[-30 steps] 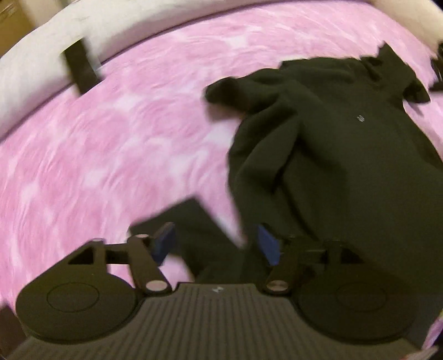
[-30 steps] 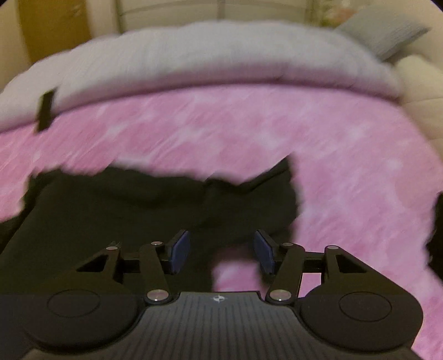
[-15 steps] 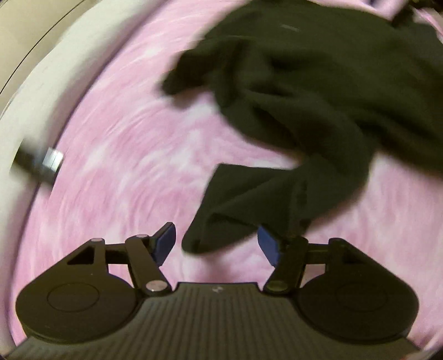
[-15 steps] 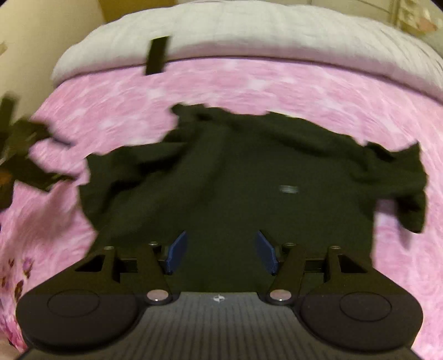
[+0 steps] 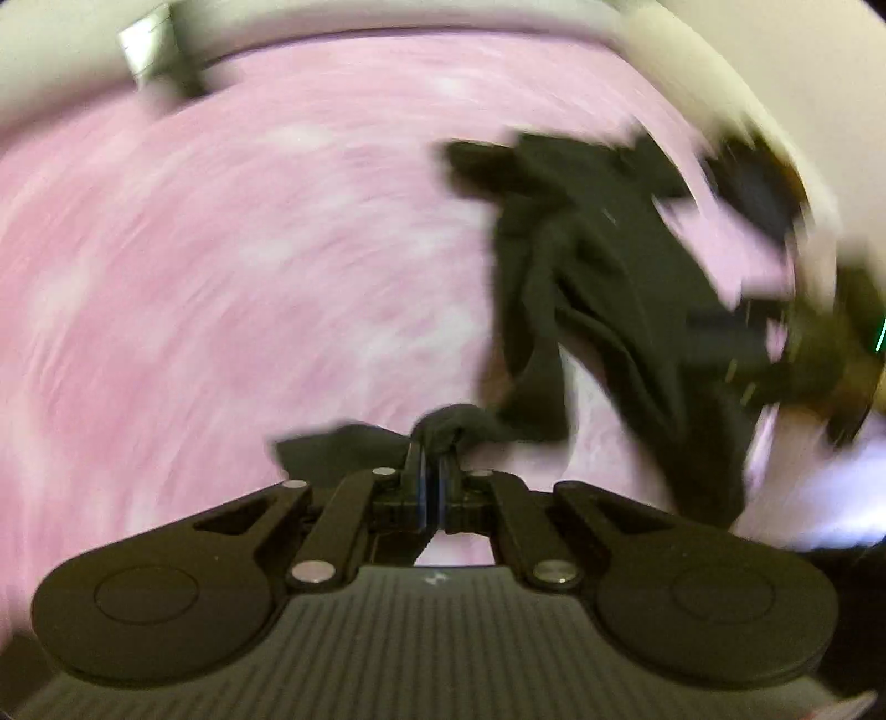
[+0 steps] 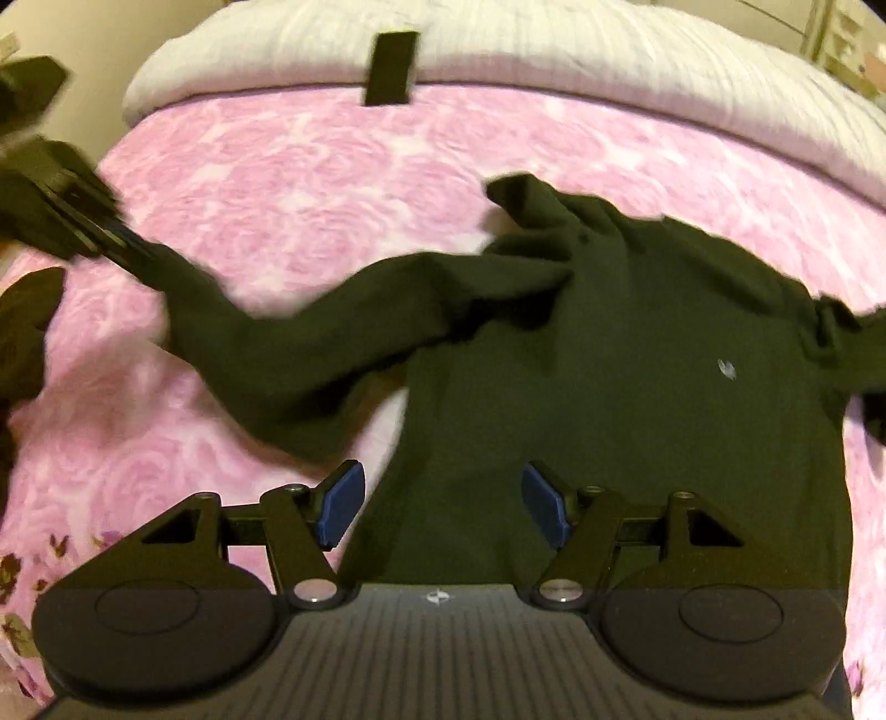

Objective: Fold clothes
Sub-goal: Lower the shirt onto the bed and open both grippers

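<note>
Pinching the sleeve end [image 5: 443, 423] tight, the left gripper [image 5: 433, 471] has snapped closed; half a second ago its fingers were apart around it. Now the sleeve stretches out sideways from the black sweatshirt [image 6: 609, 387], ready for folding in. The right gripper [image 6: 437, 504] hangs wide open, holding nothing, just above the sweatshirt's bottom on the pink blanket [image 6: 332, 183].

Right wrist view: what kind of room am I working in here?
Most likely a bedroom: the dark top lies on a pink rose-patterned bedspread, with a white quilt or pillow bunched along its far edge.
</note>
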### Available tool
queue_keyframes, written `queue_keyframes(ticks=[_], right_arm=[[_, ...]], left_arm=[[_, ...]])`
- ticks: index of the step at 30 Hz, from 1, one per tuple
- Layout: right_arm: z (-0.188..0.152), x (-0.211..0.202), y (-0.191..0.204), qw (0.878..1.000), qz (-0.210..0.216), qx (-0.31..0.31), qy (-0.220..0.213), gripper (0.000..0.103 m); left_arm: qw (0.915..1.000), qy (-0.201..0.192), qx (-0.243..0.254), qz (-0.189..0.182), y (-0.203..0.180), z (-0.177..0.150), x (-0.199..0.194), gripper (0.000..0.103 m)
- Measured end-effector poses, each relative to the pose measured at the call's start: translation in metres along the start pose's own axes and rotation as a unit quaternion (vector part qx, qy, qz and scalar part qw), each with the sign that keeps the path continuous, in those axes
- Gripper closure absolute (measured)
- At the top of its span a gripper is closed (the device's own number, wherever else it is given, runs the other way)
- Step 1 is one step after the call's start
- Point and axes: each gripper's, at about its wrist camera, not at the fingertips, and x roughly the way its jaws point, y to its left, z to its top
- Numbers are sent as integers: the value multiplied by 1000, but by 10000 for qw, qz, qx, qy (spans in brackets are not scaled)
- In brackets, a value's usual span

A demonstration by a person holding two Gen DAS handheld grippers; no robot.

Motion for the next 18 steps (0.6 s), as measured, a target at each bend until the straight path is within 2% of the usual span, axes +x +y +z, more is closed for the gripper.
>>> queue_keyframes(ticks=[3, 6, 9, 11, 13, 16, 18], right_arm=[[5, 8, 19, 9997, 155, -208, -44, 36], [7, 21, 36, 9991, 320, -272, -44, 36], [12, 34, 50, 9981, 375, -483, -86, 35], [18, 39, 51, 9979, 321, -554, -109, 35], [24, 43, 50, 9978, 255, -604, -129, 34], [32, 43, 42, 9980, 90, -602, -154, 31], [34, 42, 36, 9981, 3, -605, -148, 31]], left_arm=[[9941, 29, -1077, 128, 39, -36, -27, 102], [9840, 87, -1768, 217, 61, -63, -28, 102], [9691, 15, -2466, -39, 73, -84, -24, 102], [9541, -247, -2977, -225, 83, -98, -28, 102], [9385, -450, -3413, -256, 95, -114, -35, 102], [9300, -132, -3670, -143, 109, -134, -37, 102], [9315, 55, -3636, -4, 108, -139, -38, 102]])
